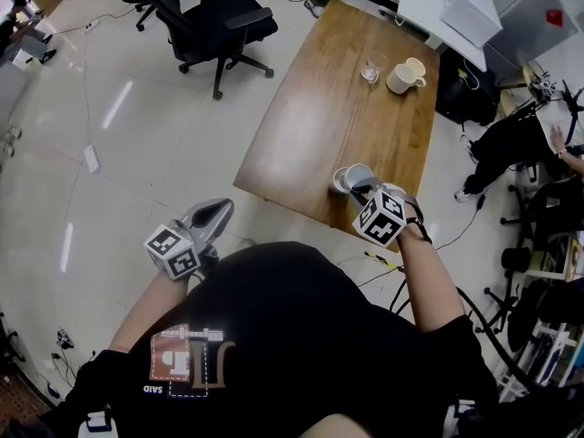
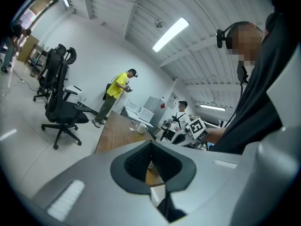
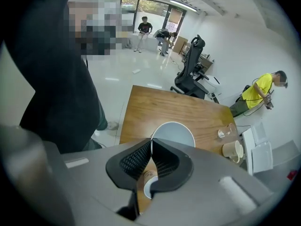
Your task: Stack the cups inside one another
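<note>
Inspecting the right gripper view first: the right gripper [image 3: 150, 140] has its fingers closed on the rim of a white cup [image 3: 173, 133], which sits at frame centre over the wooden desk [image 3: 164, 109]. Through the gap beneath the fingers a second cup [image 3: 146, 186] shows, brown outside and white inside; whether it rests on the desk cannot be told. The head view puts the held cup at the desk's lower edge but does not separate the two cups. In the left gripper view the left gripper [image 2: 150, 144] has its fingers together with nothing between them; the head view places it at lower left, off the desk, above the floor. Count: two cups, one glass tumbler [image 1: 370, 69] and one cream mug [image 1: 406, 76], the last two just beside each other at upper right.
</note>
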Demonstrator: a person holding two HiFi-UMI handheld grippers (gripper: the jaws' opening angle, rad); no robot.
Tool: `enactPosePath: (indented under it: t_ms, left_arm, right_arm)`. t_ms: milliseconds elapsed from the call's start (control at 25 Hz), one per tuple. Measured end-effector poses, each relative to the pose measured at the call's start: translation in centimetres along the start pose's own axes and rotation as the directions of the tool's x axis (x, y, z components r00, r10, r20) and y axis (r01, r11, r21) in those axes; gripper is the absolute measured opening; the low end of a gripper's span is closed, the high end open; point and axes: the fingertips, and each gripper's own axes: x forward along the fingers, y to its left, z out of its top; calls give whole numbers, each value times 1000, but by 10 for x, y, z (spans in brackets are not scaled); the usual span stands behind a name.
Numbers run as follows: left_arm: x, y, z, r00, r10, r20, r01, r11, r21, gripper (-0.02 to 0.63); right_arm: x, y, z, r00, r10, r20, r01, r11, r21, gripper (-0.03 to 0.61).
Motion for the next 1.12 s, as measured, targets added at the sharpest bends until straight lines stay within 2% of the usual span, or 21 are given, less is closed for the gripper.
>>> enactPosePath:
  t_ms: [120, 240, 400, 640, 840, 1120]
  left_arm:
    - [-2, 1, -4, 1000, 2, -4, -2, 1000, -6, 0]
    - [-5, 5, -8, 1000, 12, -5, -12, 1000, -10, 0]
    - [-12, 9, -13, 1000, 22, 2, -22, 1000, -11, 0]
    - [-20, 9, -5, 999, 38, 24, -38, 999, -15, 0]
    - [-32, 9, -3, 998, 61, 15, -61, 998, -15, 0]
    - [-43, 12, -11, 997, 76, 0, -76, 997, -11, 0]
  right_arm:
    - [21, 3, -7, 1000, 5, -11, -5, 1000, 20, 28]
    - [34, 2, -10, 1000, 18, 4, -19, 998, 59, 94]
    - [31, 5, -4, 999, 1, 37, -4, 997, 74, 112]
    - [63, 16, -13, 998, -43, -34, 43, 999, -25, 137]
    - [88, 14, -20, 993, -77, -88, 73, 996, -42, 127]
    - [100, 12, -14, 993, -85, -79, 80, 995, -57, 64]
